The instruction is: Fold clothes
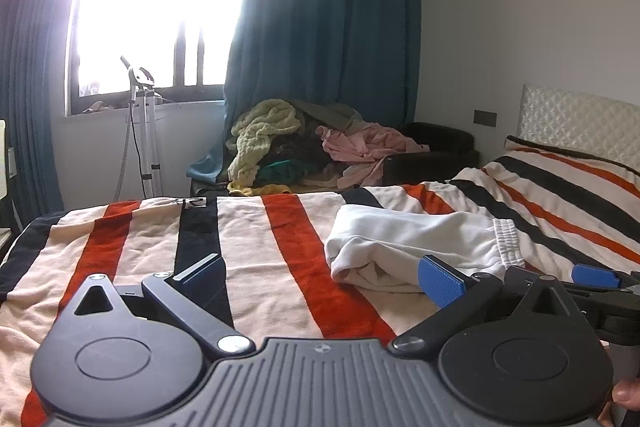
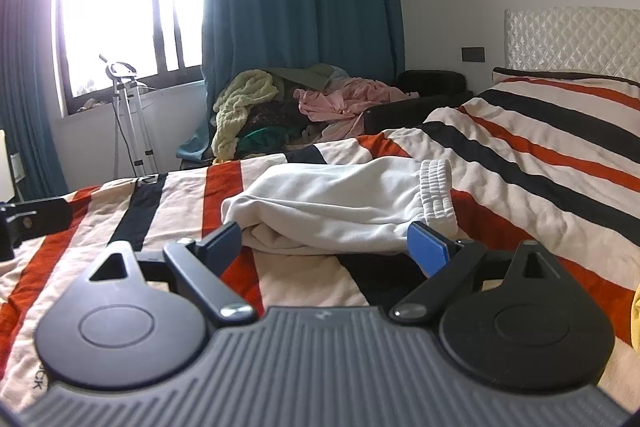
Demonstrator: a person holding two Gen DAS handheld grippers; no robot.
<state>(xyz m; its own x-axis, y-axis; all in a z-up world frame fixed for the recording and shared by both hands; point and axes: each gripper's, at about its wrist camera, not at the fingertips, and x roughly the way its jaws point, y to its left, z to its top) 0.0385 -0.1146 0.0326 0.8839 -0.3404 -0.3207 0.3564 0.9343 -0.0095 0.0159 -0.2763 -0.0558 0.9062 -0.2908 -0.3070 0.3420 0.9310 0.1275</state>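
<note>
White sweatpants (image 1: 420, 243) lie folded in a bundle on the striped bedspread (image 1: 256, 247), their elastic waistband turned to the right. My left gripper (image 1: 320, 277) hovers open just short of the bundle's left end, nothing between its blue pads. In the right wrist view the same sweatpants (image 2: 344, 207) lie straight ahead. My right gripper (image 2: 326, 245) stands wide open at their near edge; whether its fingertips touch the cloth is unclear. The right gripper's fingers (image 1: 592, 277) also show at the right of the left wrist view.
A heap of unfolded clothes (image 1: 312, 147) is piled beyond the far side of the bed, below a teal curtain (image 1: 328, 11). A garment steamer stand (image 1: 142, 131) is by the window. The quilted headboard (image 2: 572, 39) is at right.
</note>
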